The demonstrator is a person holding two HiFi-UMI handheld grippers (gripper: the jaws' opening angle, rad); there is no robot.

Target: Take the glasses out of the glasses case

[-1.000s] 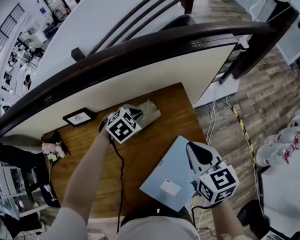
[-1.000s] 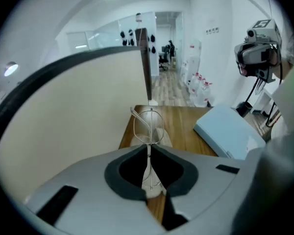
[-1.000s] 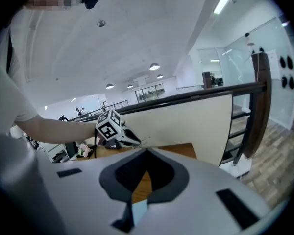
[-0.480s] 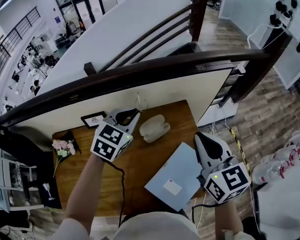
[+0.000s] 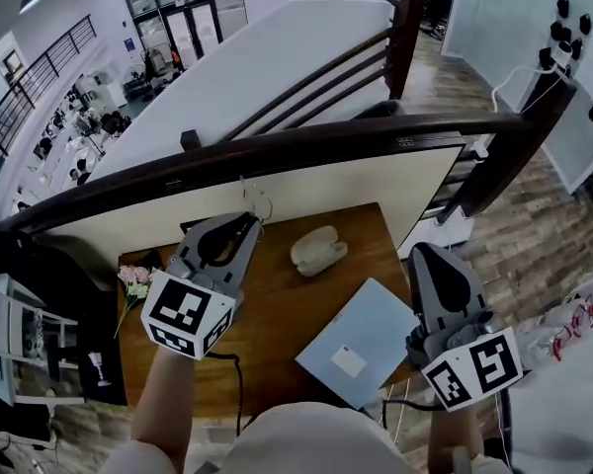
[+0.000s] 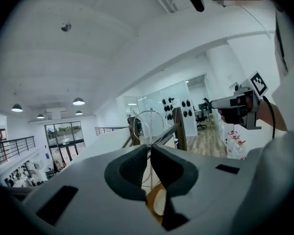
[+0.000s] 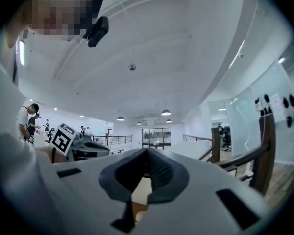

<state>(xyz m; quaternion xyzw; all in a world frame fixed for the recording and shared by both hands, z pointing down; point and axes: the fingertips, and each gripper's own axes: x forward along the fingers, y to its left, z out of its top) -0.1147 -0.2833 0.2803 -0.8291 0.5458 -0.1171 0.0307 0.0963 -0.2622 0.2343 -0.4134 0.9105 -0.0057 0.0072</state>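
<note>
- A small wooden table (image 5: 277,309) stands against a low white wall topped by a dark curved handrail (image 5: 326,138); beyond it lies an open hall with glass doors and ceiling lamps
- The glasses case (image 5: 318,250), white and oval, lies on the table near its far edge, right of the middle; its lid looks closed, and neither gripper touches it
- The left gripper (image 5: 247,223) is held above the table's far left part, its jaws drawn nearly together on the glasses (image 5: 254,201)
- In the left gripper view the thin wire frame of the glasses (image 6: 152,126) stands up from between the dark pads, with one round rim showing above the tips of the left gripper (image 6: 150,147)
- The right gripper (image 5: 427,255) is held off the table's right edge, well apart from the case
- In the right gripper view the jaws of the right gripper (image 7: 147,152) meet at the tips with nothing between them
- A pale blue flat sheet (image 5: 361,339) lies at the table's near right corner and juts over the edge
- A small bunch of pink flowers (image 5: 135,277) sits at the table's left edge
</note>
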